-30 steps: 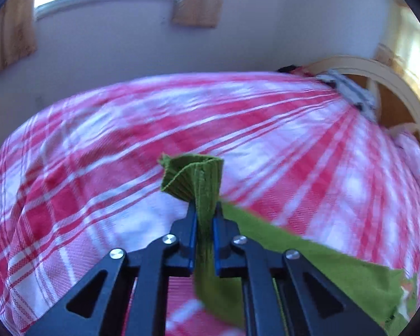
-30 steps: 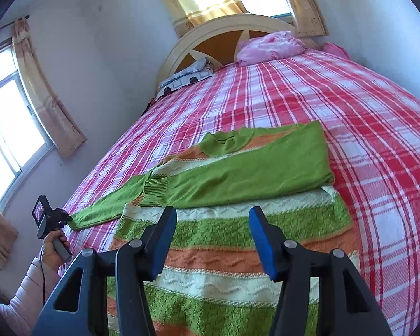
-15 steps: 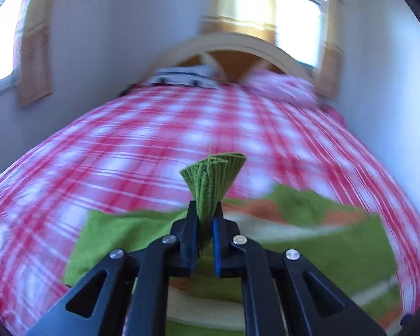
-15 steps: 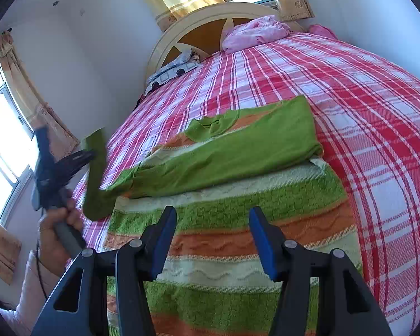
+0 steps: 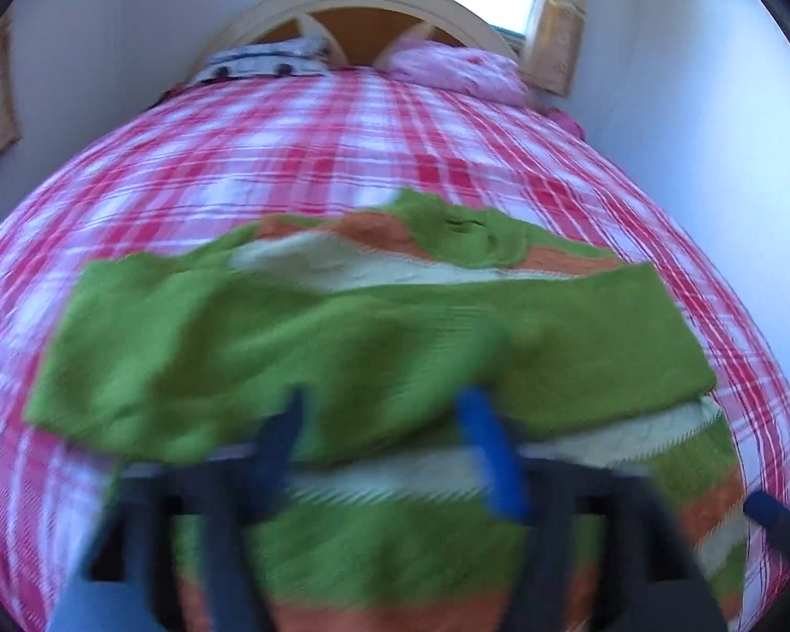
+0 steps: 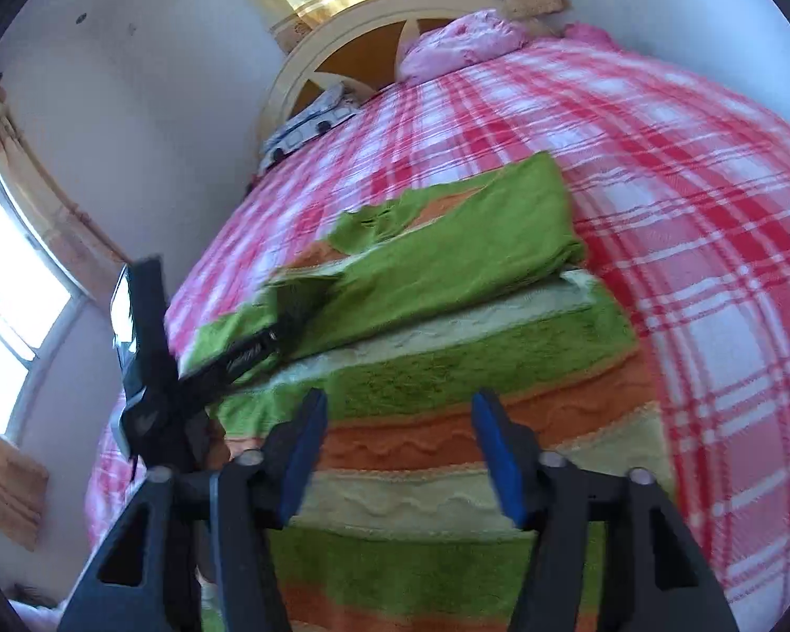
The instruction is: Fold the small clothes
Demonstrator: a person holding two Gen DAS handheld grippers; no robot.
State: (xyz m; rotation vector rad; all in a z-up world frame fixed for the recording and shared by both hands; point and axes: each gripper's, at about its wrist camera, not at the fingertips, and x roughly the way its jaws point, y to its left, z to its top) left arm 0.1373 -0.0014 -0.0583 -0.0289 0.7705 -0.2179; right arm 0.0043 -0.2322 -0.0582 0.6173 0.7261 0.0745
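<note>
- One sweater (image 6: 447, 368): striped, flat on plaid bed (image 6: 684, 158), both green sleeves (image 5: 342, 347) folded across chest.
- Left gripper (image 5: 384, 437): blurred, jaws spread, holding nothing, over sleeves.
- Right gripper (image 6: 400, 447): wide apart, empty, above hem.

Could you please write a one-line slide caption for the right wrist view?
Open right tongs hover over striped sweater on plaid bed.

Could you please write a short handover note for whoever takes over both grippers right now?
Left gripper: fingers open, nothing held, over the green sleeves.
Right gripper: open, empty, above the lower half of the striped sweater.
Sweater lies flat on the plaid bed.
Done: both green sleeves folded across the chest.
Left: fold the body up, probably from the hem, then tidy.
</note>
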